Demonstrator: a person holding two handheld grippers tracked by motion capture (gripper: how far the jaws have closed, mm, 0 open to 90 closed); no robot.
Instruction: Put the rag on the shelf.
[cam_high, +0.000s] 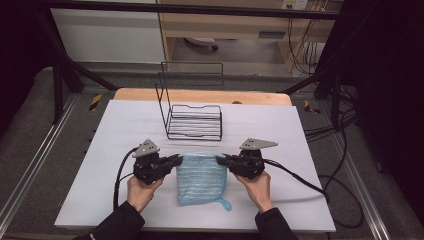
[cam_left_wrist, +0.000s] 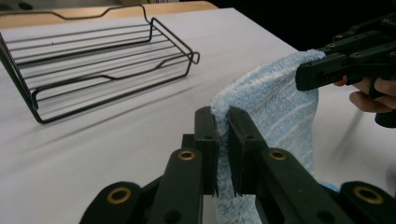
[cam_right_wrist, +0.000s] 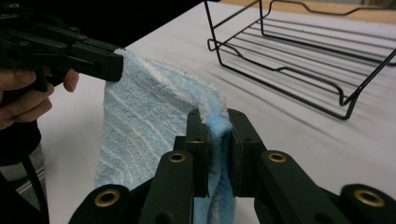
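A light blue striped towel (cam_high: 201, 177) hangs between my two grippers above the white table. My left gripper (cam_high: 178, 160) is shut on its upper left corner. My right gripper (cam_high: 220, 159) is shut on its upper right corner. In the left gripper view the towel (cam_left_wrist: 275, 112) is pinched between the jaws (cam_left_wrist: 222, 122), with the other gripper (cam_left_wrist: 327, 70) clamped on the far corner. In the right gripper view the towel (cam_right_wrist: 149, 121) is folded into the jaws (cam_right_wrist: 215, 122), and the other gripper (cam_right_wrist: 100, 63) grips the far corner. The towel's lower end (cam_high: 220, 202) trails toward the table.
A black wire rack (cam_high: 192, 117) with a tall back frame stands on the white table cover (cam_high: 125, 130) behind the towel. Cables (cam_high: 300, 177) trail from both grippers. A wooden table edge (cam_high: 200, 95) lies beyond the cover, and metal frame bars stand around.
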